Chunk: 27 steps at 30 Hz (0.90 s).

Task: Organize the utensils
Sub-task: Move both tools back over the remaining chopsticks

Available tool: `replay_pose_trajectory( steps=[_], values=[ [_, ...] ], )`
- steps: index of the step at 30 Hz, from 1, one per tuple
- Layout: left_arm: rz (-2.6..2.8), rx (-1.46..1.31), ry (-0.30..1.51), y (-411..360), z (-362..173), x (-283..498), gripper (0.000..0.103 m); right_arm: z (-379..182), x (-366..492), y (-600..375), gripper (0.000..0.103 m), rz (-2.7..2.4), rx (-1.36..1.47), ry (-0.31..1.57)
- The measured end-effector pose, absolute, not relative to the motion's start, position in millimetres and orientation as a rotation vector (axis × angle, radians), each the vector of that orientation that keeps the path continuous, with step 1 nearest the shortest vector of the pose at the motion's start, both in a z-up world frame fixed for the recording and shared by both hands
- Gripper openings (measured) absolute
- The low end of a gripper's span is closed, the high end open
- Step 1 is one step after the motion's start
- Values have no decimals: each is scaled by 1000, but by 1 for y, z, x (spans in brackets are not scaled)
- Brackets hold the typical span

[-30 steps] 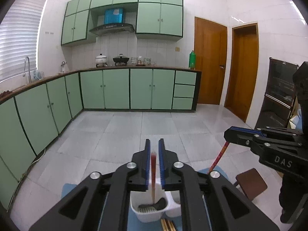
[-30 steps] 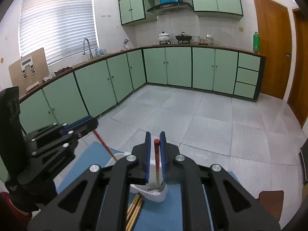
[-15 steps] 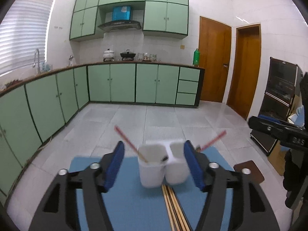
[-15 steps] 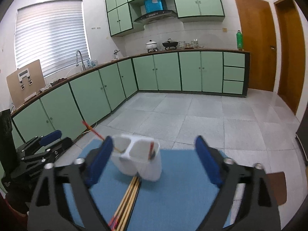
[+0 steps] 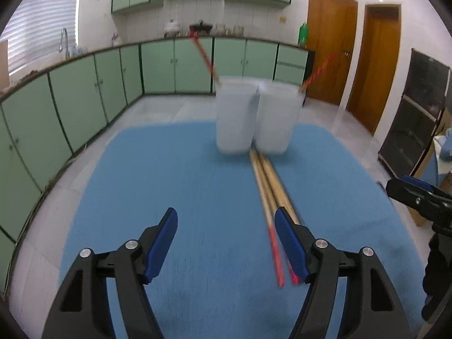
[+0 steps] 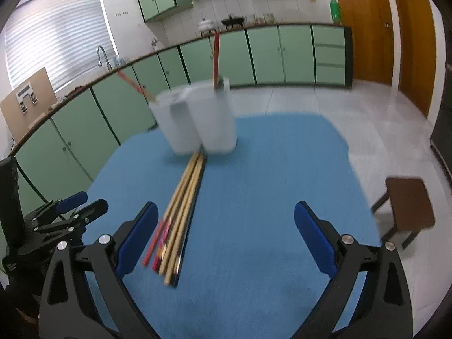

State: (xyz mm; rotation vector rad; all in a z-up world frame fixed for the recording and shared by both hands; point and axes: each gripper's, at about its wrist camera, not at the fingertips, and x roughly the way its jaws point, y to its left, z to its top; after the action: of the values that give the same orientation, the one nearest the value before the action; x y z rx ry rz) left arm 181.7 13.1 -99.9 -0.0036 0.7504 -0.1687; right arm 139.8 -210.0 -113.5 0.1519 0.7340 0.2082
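A white two-compartment holder [image 5: 254, 115] stands at the far end of the blue mat [image 5: 169, 183]. One red-tipped chopstick [image 5: 203, 56] leans out of its left cup and another [image 5: 319, 69] out of the right cup. A bundle of wooden chopsticks [image 5: 268, 186] lies on the mat in front of the holder, red tips toward me. My left gripper [image 5: 226, 220] hangs low over the mat, its jaws opening and holding nothing; the bundle runs just inside its right finger. My right gripper [image 6: 226, 212] is also opening and holds nothing, with the bundle [image 6: 183, 206] beside its left finger and the holder [image 6: 197, 121] ahead.
The mat covers a table with rounded corners, above a tiled kitchen floor. A brown stool [image 6: 406, 206] stands off the table's right side. Each gripper shows at the edge of the other's view: the right one [image 5: 418, 197] and the left one [image 6: 65, 212]. Green cabinets line the walls.
Both grippers were shut on a red-tipped chopstick over the holder. They opened, left the sticks in the cups, and dropped back and down toward the near mat.
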Motion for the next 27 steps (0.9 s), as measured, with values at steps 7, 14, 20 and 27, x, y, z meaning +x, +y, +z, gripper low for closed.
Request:
replay_pose_trajectory(
  steps=[7, 14, 20, 27],
  values=[
    [-153, 22, 833, 16, -137, 171, 71, -154, 123, -187, 94, 210, 90, 819],
    [-155, 37, 880, 17, -151, 161, 73, -176, 114, -172, 94, 221, 62, 881],
    [-154, 37, 895, 18, -157, 159, 74, -179, 114, -158, 86, 220, -3, 892],
    [-152, 20, 905, 22, -158, 160, 74, -183, 120, -155, 78, 202, -30, 918]
  ],
)
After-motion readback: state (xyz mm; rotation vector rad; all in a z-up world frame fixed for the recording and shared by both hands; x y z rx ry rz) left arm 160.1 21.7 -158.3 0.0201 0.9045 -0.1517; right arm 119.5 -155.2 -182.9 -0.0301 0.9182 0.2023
